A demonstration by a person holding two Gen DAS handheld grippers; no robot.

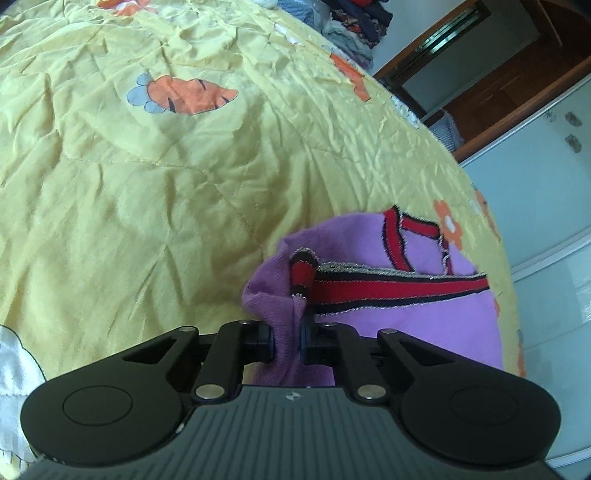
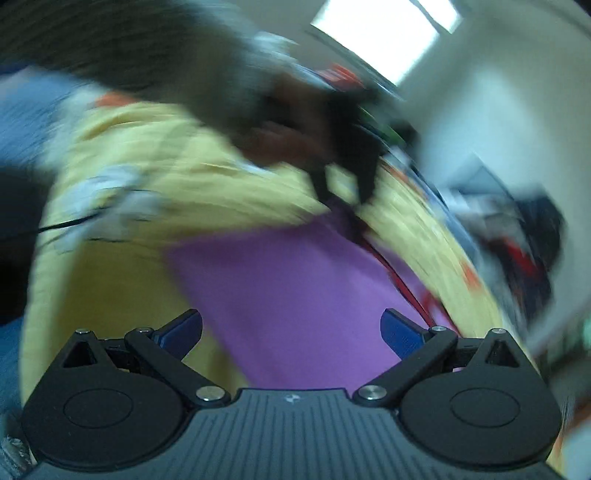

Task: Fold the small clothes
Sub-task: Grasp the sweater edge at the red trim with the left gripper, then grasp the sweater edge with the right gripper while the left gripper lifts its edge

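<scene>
A small purple garment (image 1: 406,325) with red, black and silver striped trim lies on the yellow bedspread (image 1: 147,206). My left gripper (image 1: 287,341) is shut on a bunched edge of that purple cloth, which bulges up between its fingers. In the blurred right wrist view the purple garment (image 2: 288,295) spreads across the bedspread (image 2: 118,280) ahead. My right gripper (image 2: 291,332) stands open above it, nothing between its blue pads (image 2: 400,332). The other gripper (image 2: 347,184), dark and smeared, appears at the garment's far end with a person's hand (image 2: 288,136) on it.
The bedspread carries orange carrot and flower prints (image 1: 184,96). A pile of folded clothes (image 1: 351,26) sits at the bed's far edge. Wooden doorway (image 1: 498,85) and white cabinet (image 1: 546,206) stand beyond the bed on the right. A black cable (image 2: 74,225) crosses the bedspread.
</scene>
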